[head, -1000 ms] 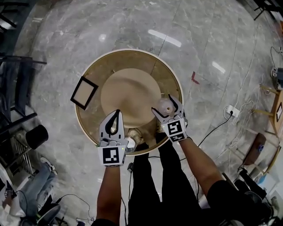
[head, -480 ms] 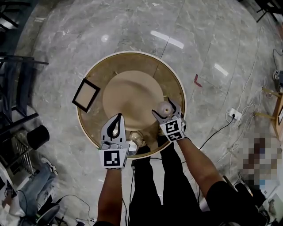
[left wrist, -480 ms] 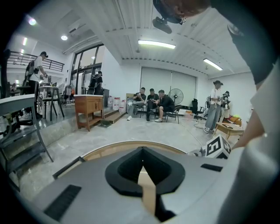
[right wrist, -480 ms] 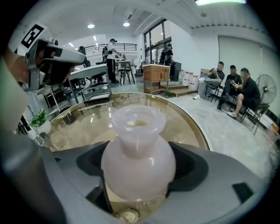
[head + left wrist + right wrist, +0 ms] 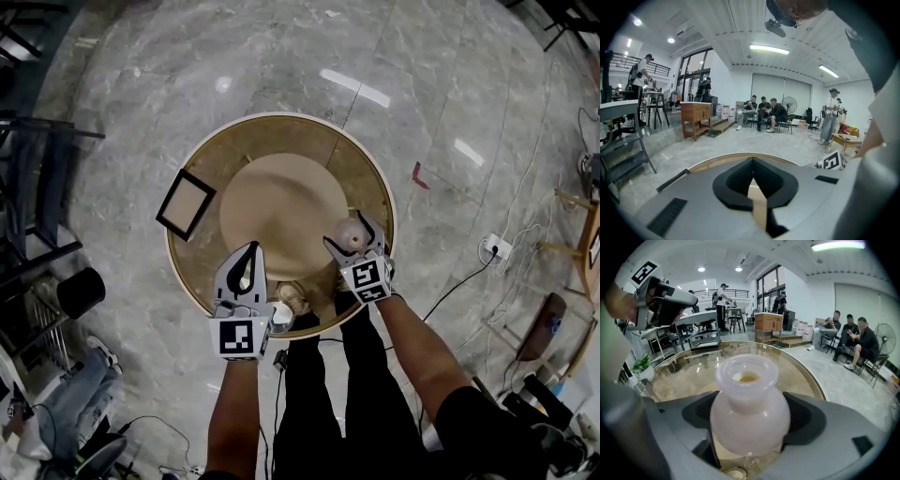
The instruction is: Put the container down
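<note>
One container (image 5: 750, 411) in right claw (image 5: 353, 234), round table (image 5: 202, 155) beneath, black frame (image 5: 170, 192) apart.

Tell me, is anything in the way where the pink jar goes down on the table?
Nothing that I can see. The right gripper holds the frosted pink jar over a bare part of the round glass table. The black picture frame lies far off to the left.

Frosted pink bulbous container (image 5: 750, 414), upright, gripped by right gripper (image 5: 348, 232).
</note>
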{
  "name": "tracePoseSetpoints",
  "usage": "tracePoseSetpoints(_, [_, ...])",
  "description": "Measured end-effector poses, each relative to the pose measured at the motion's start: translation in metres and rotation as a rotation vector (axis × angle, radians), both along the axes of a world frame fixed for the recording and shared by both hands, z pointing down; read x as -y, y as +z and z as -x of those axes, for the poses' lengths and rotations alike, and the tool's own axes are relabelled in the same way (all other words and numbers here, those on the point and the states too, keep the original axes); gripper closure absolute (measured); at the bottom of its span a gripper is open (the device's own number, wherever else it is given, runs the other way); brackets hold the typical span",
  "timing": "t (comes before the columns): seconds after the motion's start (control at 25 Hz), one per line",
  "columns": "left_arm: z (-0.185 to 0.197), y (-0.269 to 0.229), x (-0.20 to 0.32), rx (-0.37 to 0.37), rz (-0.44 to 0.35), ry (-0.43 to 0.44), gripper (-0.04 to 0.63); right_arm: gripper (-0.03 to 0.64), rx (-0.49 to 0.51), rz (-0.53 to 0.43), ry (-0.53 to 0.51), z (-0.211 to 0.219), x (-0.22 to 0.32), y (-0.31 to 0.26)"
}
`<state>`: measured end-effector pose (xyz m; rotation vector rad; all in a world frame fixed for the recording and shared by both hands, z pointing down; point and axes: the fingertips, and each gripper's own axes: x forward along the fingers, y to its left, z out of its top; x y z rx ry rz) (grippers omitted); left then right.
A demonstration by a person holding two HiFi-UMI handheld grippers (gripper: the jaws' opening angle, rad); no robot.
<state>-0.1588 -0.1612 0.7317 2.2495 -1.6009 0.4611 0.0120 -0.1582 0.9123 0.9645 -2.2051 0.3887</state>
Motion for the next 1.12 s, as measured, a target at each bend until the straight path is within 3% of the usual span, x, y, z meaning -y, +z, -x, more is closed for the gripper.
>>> tracePoseSetpoints(0.32, [0.007, -0.022, -0.002, -0.012, -0.013, -0.015, 0.597, 0.201, 0.042, 0.004, 0.015, -0.002, -0.005, -0.02])
tracePoseSetpoints(0.48, [0.007, -0.061, -0.003, -0.021, -0.039, -0.023, 0.597, 0.202, 0.093, -0.063, -0.006, 0.003, -0.007, -0.092])
tracePoseSetpoints(0.72, [0.005, -0.149, -0.007, -0.029, -0.111, -0.038, 0.597, 0.207, 0.171, -0.218, -0.051, 0.013, -0.004, -0.244])
tracePoseSetpoints(0.8, [0.007, -0.181, -0.011, -0.031, -0.137, -0.04, 0.597, 0.231, 0.192, -0.275, -0.059, 0.017, -0.001, -0.301])
tracePoseSetpoints(0.92, [0.009, -0.222, -0.02, -0.023, -0.171, -0.035, 0.597, 0.32, 0.243, -0.352, -0.051, 0.025, 0.001, -0.378])
tracePoseSetpoints(1.0, [0.005, -0.246, -0.03, -0.023, -0.183, -0.038, 0.597, 0.399, 0.26, -0.393, -0.063, 0.024, -0.006, -0.414])
tracePoseSetpoints(1.12, [-0.006, -0.28, -0.042, -0.033, -0.205, -0.025, 0.597, 0.459, 0.277, -0.444, -0.075, 0.019, -0.019, -0.458])
